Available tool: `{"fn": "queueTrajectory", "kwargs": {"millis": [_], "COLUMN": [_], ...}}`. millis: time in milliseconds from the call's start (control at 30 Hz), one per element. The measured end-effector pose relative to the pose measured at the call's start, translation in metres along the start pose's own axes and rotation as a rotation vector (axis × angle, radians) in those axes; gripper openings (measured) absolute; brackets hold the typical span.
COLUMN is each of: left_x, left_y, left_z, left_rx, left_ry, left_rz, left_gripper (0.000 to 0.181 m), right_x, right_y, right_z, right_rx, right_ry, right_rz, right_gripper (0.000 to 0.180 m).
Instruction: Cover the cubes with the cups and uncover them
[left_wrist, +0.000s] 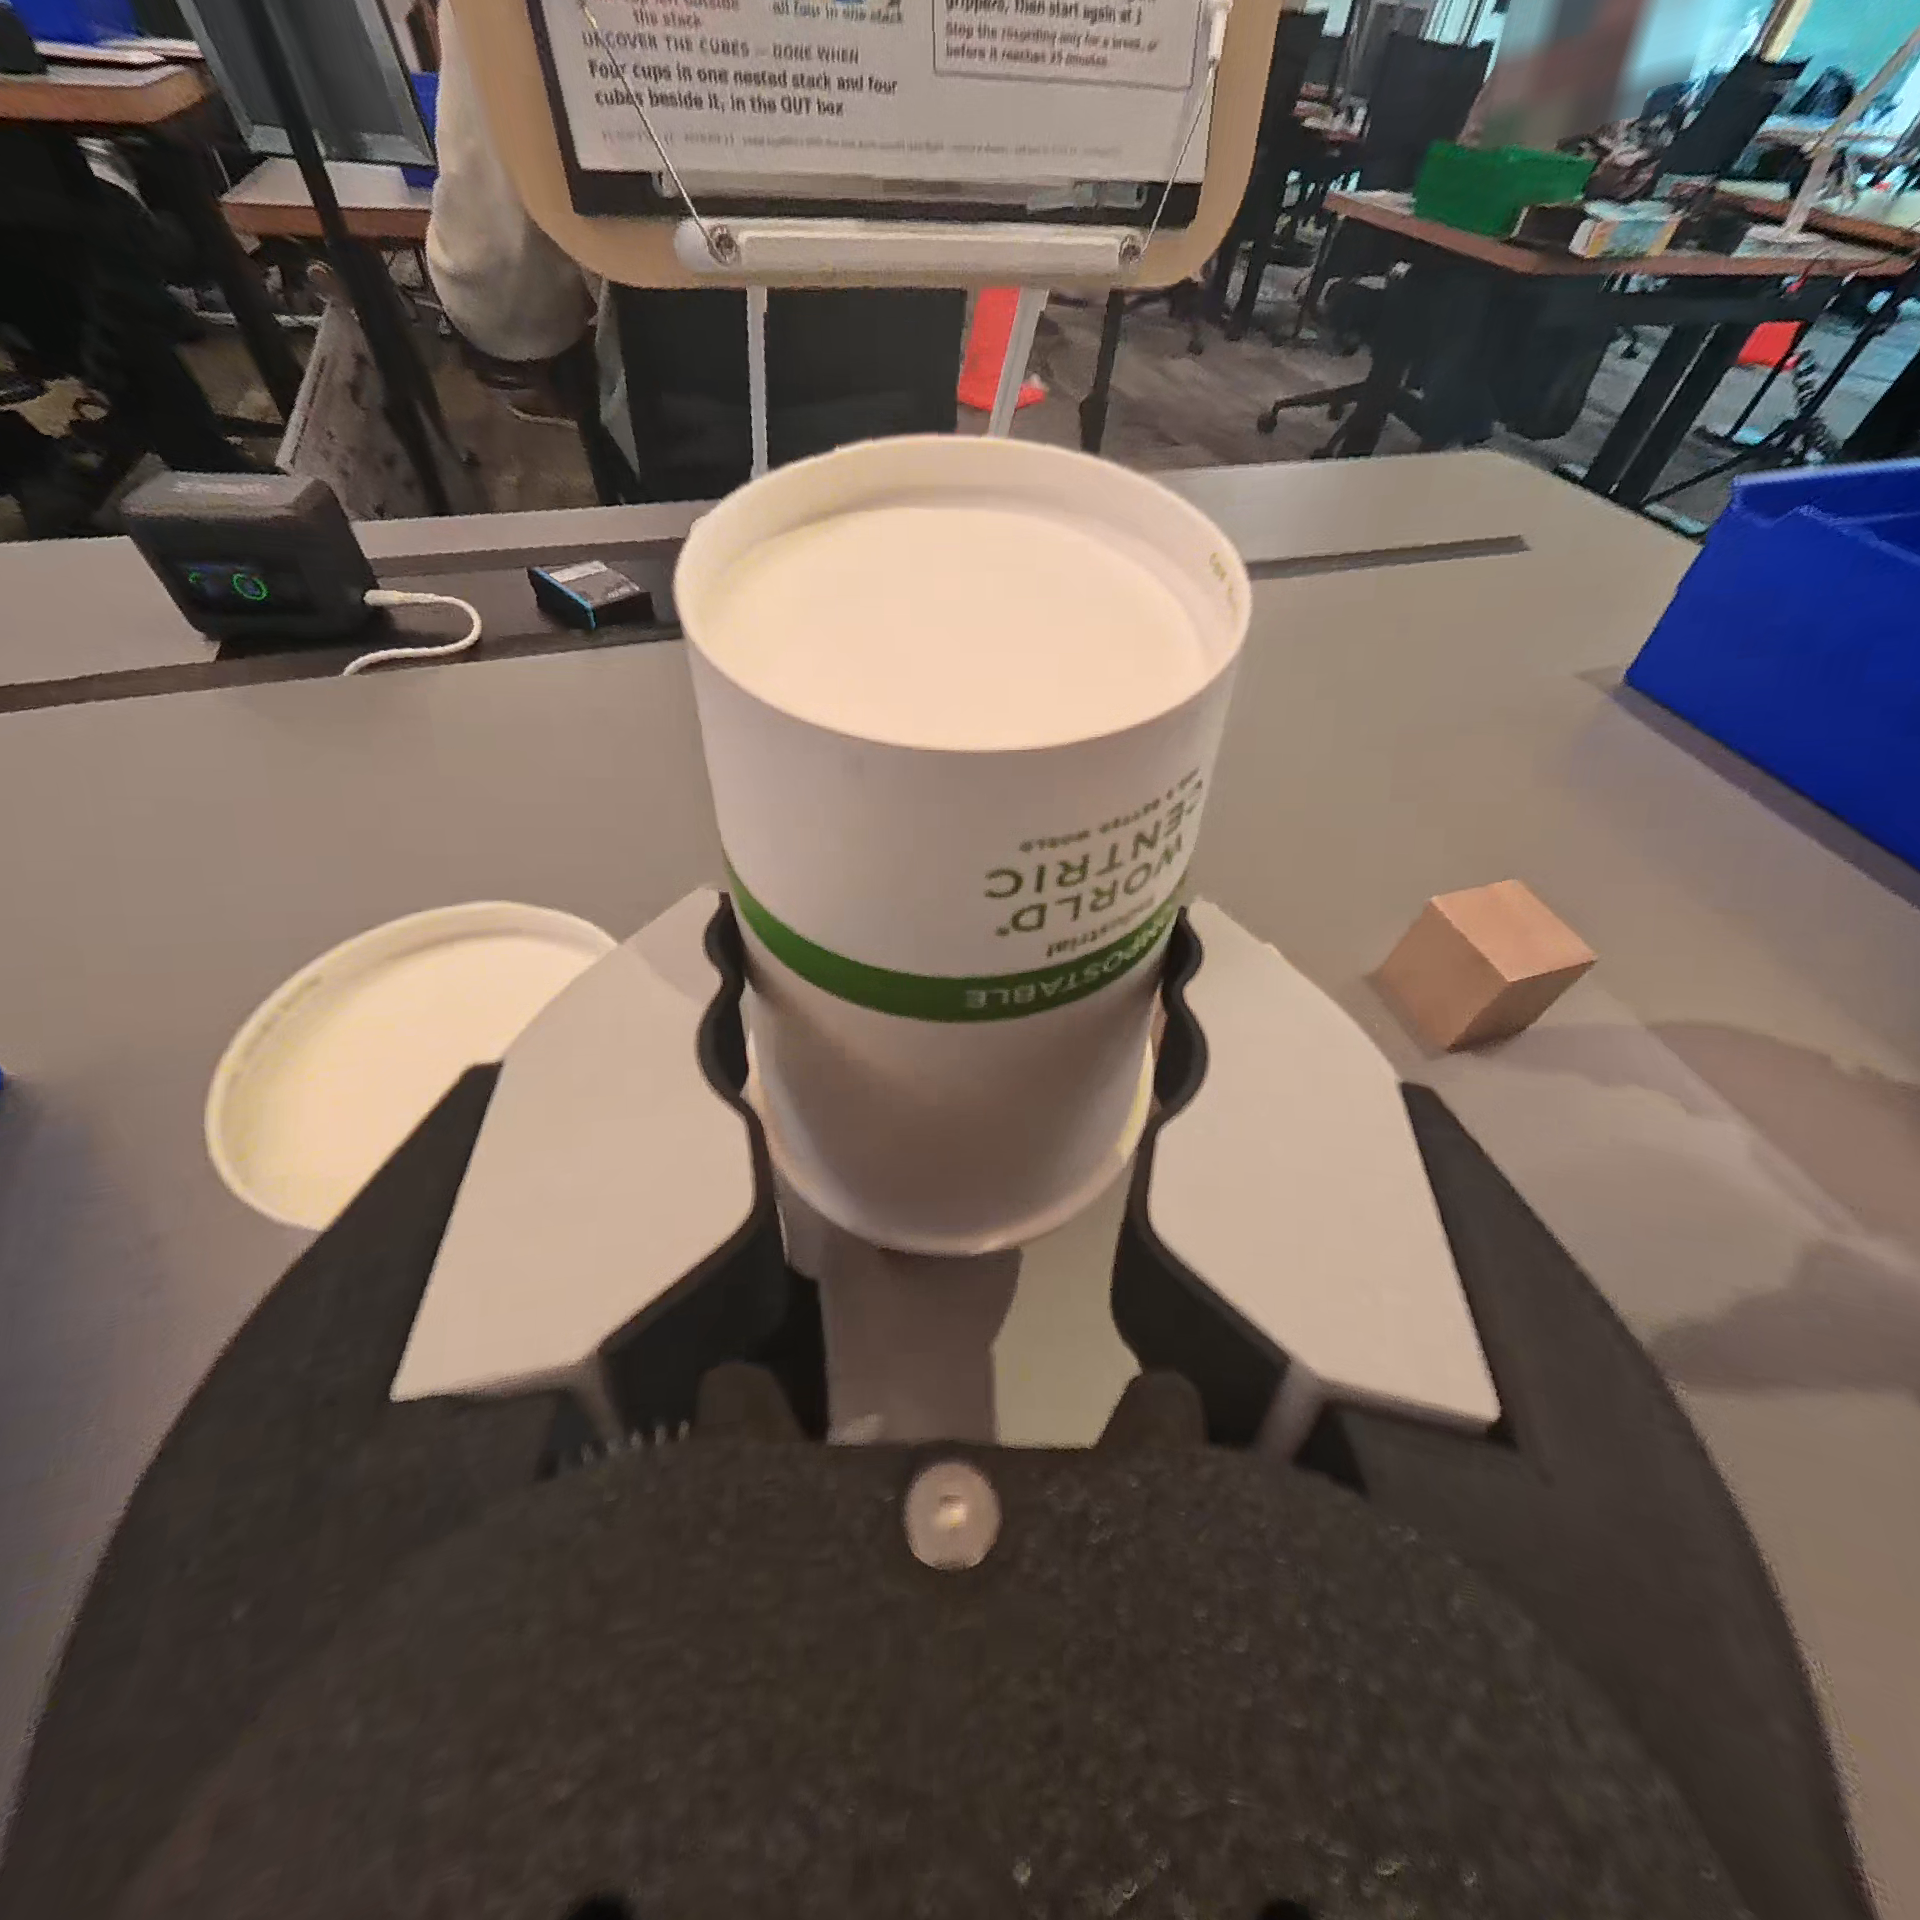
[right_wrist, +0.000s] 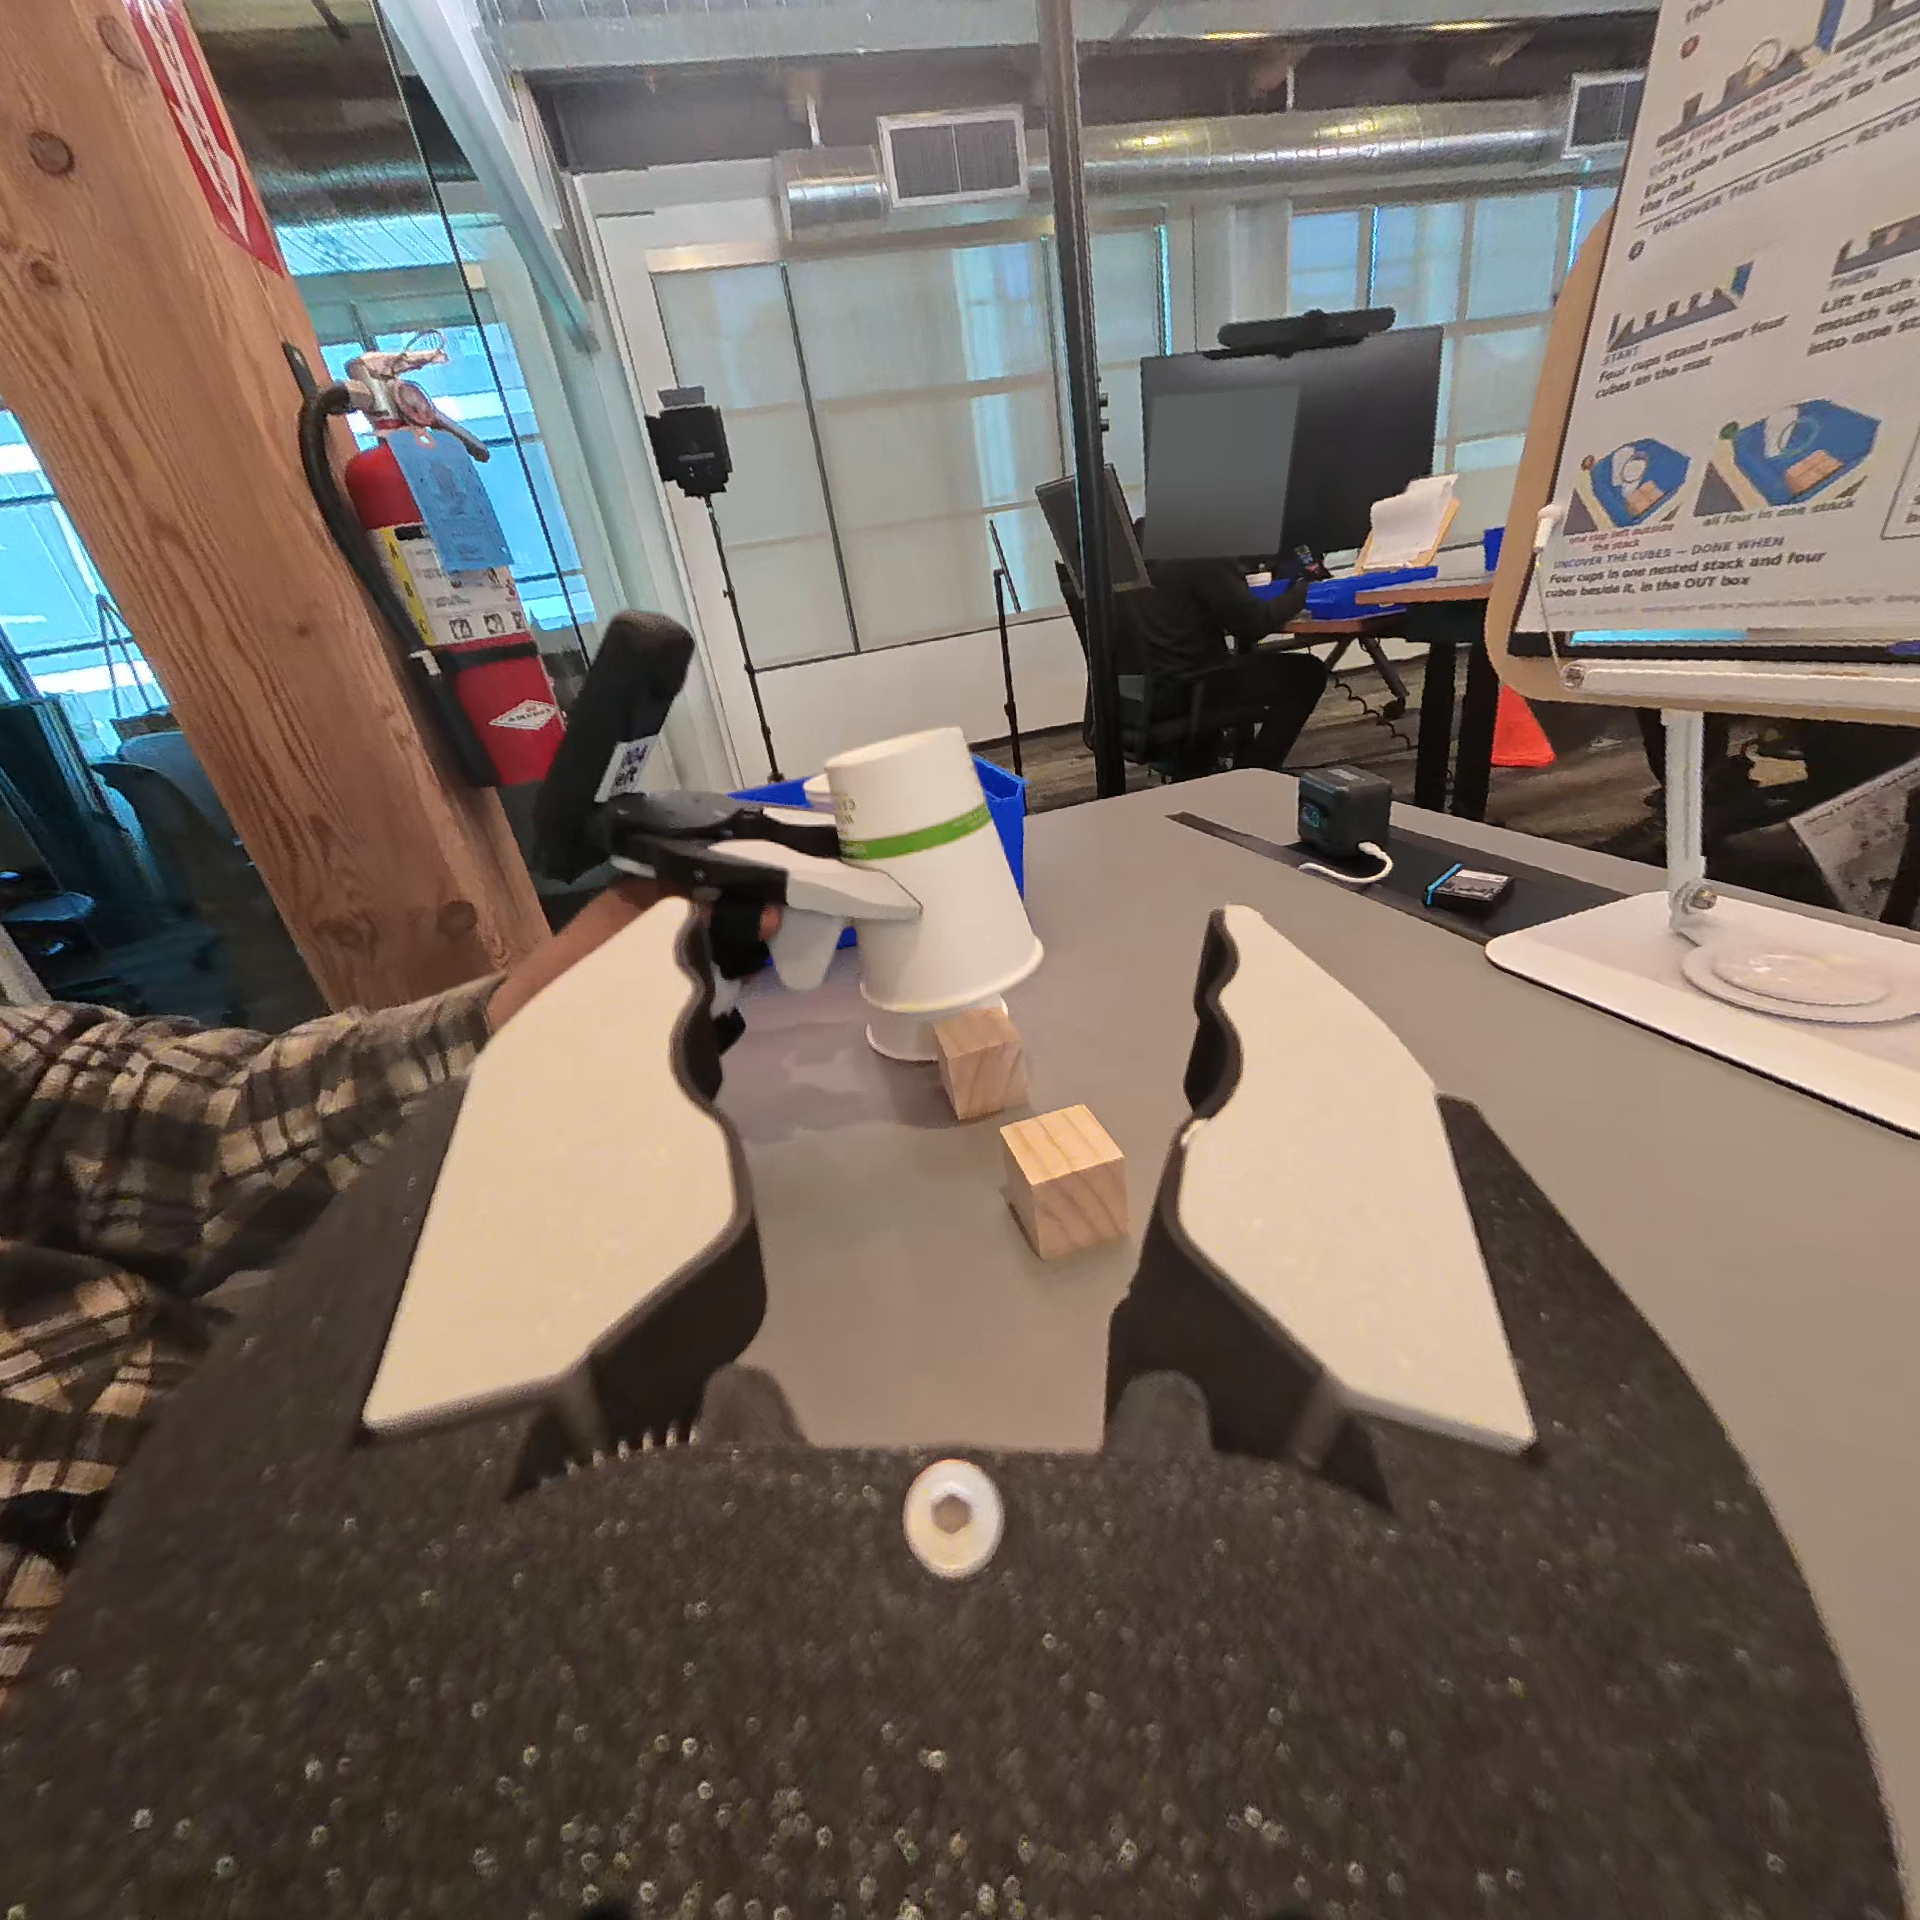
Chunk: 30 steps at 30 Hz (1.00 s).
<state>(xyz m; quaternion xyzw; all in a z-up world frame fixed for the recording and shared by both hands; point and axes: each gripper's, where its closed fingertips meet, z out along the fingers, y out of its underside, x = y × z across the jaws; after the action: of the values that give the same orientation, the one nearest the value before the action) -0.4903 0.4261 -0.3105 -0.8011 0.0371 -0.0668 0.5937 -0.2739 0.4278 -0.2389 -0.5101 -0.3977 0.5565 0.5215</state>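
**Left holds inverted cup above cube**

Grey surface. Right gripper empty, fingers wide, hovering near a cube. Left gripper fingers clamp an upside-down cup, tilted, lifted over a second cube. Another cup stands upside down on the surface just left.

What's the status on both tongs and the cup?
Left tongs shut on upside-down paper cup, held off the grey table, tilted over a wooden cube. Right tongs open, empty. Second cube uncovered; path clear.
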Motion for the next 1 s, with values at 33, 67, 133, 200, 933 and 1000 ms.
{"fn": "queueTrajectory", "kwargs": {"millis": [33, 67, 133, 200, 933, 1000], "left_x": [0.001, 0.000, -0.002, -0.004, -0.007, -0.005], "left_y": [0.004, 0.007, 0.013, 0.018, 0.047, 0.038], "left_z": [0.004, 0.007, 0.012, 0.016, 0.022, 0.015], "left_rx": [-0.010, -0.019, -0.038, -0.049, -0.130, -0.101], "left_ry": [-0.009, -0.018, -0.027, -0.028, -0.088, -0.095], "left_rz": [0.009, 0.014, 0.013, 0.003, 0.033, 0.034], "left_gripper": [0.077, 0.077, 0.077, 0.077, 0.088, 0.093], "right_x": [0.001, 0.002, 0.003, 0.004, -0.004, -0.006], "right_y": [0.001, 0.001, 0.003, 0.003, 0.001, 0.000], "right_z": [-0.001, -0.002, -0.006, -0.010, -0.013, -0.011], "right_rx": [0.004, 0.007, 0.009, 0.011, -0.014, -0.019], "right_ry": [-0.003, -0.006, -0.005, -0.003, -0.020, -0.024], "right_rz": [0.005, 0.010, 0.013, 0.012, 0.005, 0.001], "right_gripper": [0.088, 0.088, 0.088, 0.087, 0.089, 0.090]}}
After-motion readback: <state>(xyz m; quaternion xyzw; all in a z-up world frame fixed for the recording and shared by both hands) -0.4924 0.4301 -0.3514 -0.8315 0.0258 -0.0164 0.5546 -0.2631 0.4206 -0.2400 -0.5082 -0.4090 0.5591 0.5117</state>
